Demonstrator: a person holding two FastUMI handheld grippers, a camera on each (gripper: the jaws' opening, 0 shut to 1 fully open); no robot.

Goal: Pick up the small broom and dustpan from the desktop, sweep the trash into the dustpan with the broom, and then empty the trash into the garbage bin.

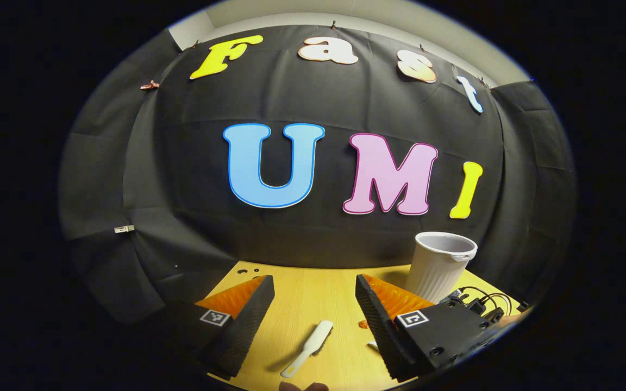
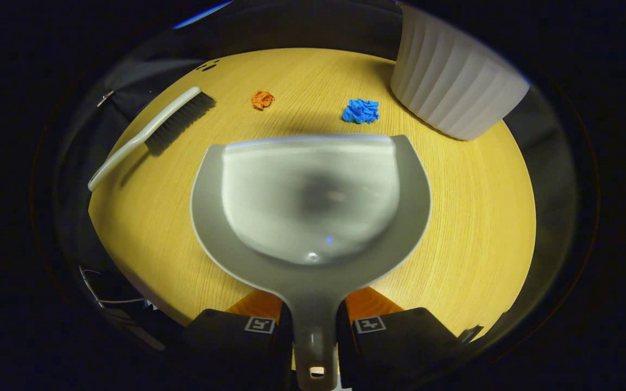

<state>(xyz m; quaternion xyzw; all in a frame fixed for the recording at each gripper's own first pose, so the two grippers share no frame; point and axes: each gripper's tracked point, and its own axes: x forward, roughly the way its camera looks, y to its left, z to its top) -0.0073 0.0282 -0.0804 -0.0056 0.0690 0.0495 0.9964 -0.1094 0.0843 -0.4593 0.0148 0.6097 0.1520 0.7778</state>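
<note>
In the right gripper view a grey dustpan (image 2: 313, 190) lies level over the wooden table (image 2: 470, 217), mouth facing away. My right gripper (image 2: 313, 320) is shut on its handle. Beyond the pan's lip lie a blue paper scrap (image 2: 361, 111) and an orange scrap (image 2: 262, 100). The white broom (image 2: 155, 127) with dark bristles rests at the far left. In the left gripper view my left gripper (image 1: 314, 282) stands open above the table, and the broom (image 1: 307, 347) lies on the wood below, between the fingers. A white ribbed bin (image 1: 443, 266) stands to the right.
The bin (image 2: 454, 81) stands at the table's far right corner, close to the blue scrap. Black cloth walls enclose the table on the back and sides. Black cables (image 1: 481, 298) lie beside the bin at the right edge of the table (image 1: 302, 293).
</note>
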